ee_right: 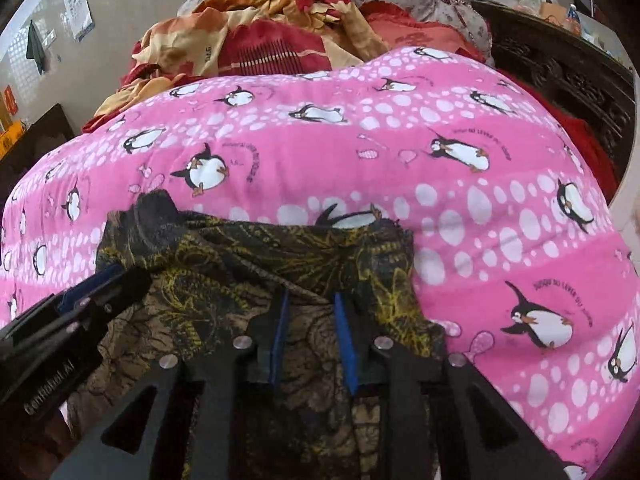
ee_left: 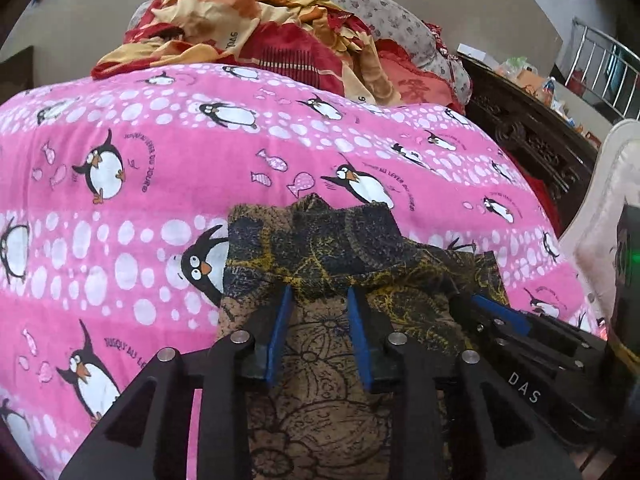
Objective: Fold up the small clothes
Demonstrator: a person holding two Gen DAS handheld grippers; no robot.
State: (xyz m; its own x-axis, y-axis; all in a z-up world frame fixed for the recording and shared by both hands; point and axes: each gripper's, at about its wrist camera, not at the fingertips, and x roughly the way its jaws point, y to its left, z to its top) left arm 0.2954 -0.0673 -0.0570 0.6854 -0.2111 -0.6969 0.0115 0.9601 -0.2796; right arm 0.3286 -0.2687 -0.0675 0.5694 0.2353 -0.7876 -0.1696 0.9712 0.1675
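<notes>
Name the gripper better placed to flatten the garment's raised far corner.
Left. The left gripper points straight at the raised corner; the right gripper sits toward the garment's other end.

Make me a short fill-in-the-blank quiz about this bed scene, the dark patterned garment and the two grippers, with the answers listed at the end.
1. The dark patterned garment lies on a pink bedcover printed with ____.
2. The pads on each gripper's fingers are coloured ____.
3. In the left wrist view, the right gripper comes in from the ____ side of the picture.
4. Behind the pink bedcover sits a crumpled heap of red and ____ bedding.

Answers: penguins; blue; right; orange
</notes>
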